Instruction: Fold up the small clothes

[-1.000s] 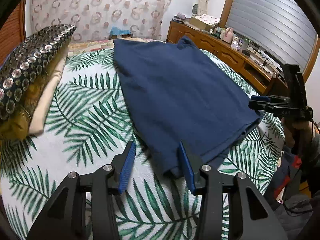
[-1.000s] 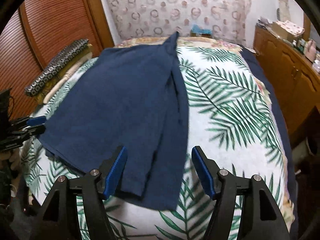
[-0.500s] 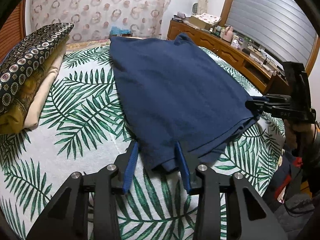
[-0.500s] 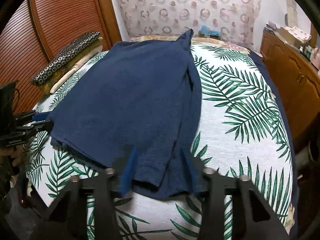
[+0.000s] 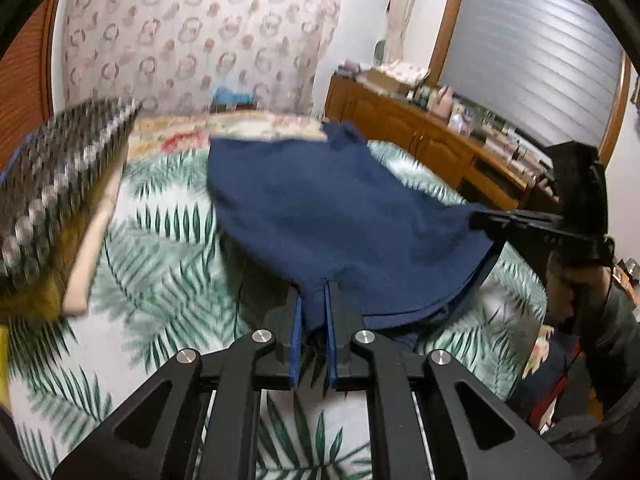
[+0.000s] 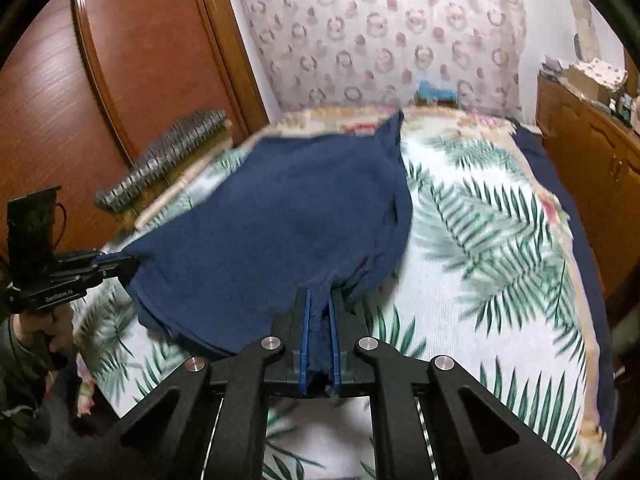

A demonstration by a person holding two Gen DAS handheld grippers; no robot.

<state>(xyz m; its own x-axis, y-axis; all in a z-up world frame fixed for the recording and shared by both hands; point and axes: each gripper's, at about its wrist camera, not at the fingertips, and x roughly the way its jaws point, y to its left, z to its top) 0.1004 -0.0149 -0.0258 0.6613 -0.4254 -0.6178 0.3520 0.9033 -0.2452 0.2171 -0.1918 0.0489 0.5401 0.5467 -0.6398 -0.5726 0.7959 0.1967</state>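
A navy blue garment [image 5: 320, 208] lies on the palm-leaf bedspread [image 5: 160, 248], its near edge lifted off the bed. My left gripper [image 5: 313, 300] is shut on the garment's near left corner. My right gripper [image 6: 319, 300] is shut on the near right corner of the garment [image 6: 280, 216]. The right gripper also shows at the right of the left wrist view [image 5: 480, 218], and the left gripper at the left of the right wrist view [image 6: 128, 262], each pinching the cloth. The hem sags between them.
A stack of patterned cushions [image 5: 52, 184] lies along the bed's left side. A wooden dresser [image 5: 440, 148] with clutter stands on the right of the bed. Wooden wardrobe doors [image 6: 100, 80] stand on the left. The patterned wall [image 6: 380, 32] is behind the bed.
Both grippers went from open around the garment's near corners to shut on them. They have lifted the near edge off the bed and moved forward.
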